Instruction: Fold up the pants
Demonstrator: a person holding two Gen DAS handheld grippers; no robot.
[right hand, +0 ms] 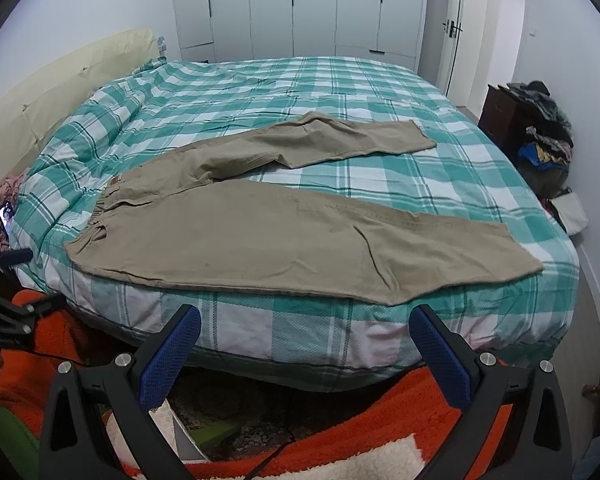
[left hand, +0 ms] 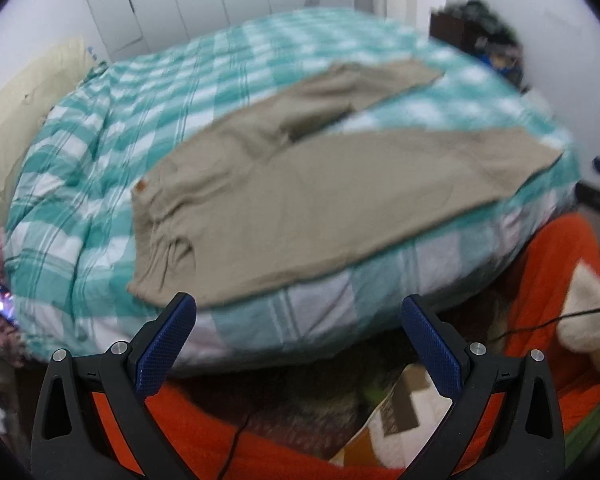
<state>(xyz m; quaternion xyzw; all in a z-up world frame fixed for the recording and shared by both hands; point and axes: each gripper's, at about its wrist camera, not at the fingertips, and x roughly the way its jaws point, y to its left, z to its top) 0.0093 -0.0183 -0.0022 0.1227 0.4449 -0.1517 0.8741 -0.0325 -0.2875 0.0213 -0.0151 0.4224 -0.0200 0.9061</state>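
Observation:
Beige pants (right hand: 260, 236) lie spread flat on a bed with a teal and white checked cover (right hand: 340, 80). The waistband is at the left, the two legs run to the right in a V. The near leg lies along the bed's front edge, the far leg toward the middle. The pants also show, blurred, in the left wrist view (left hand: 300, 208). My left gripper (left hand: 299, 308) is open and empty, in front of the bed edge near the waist. My right gripper (right hand: 305, 318) is open and empty, below the near leg at the bed's side.
An orange rug (right hand: 380, 412) with a black cable covers the floor in front of the bed. A dark dresser piled with clothes (right hand: 540, 128) stands at the right wall. A cream headboard (right hand: 60, 80) is at the left. White wardrobes (right hand: 300, 4) stand behind.

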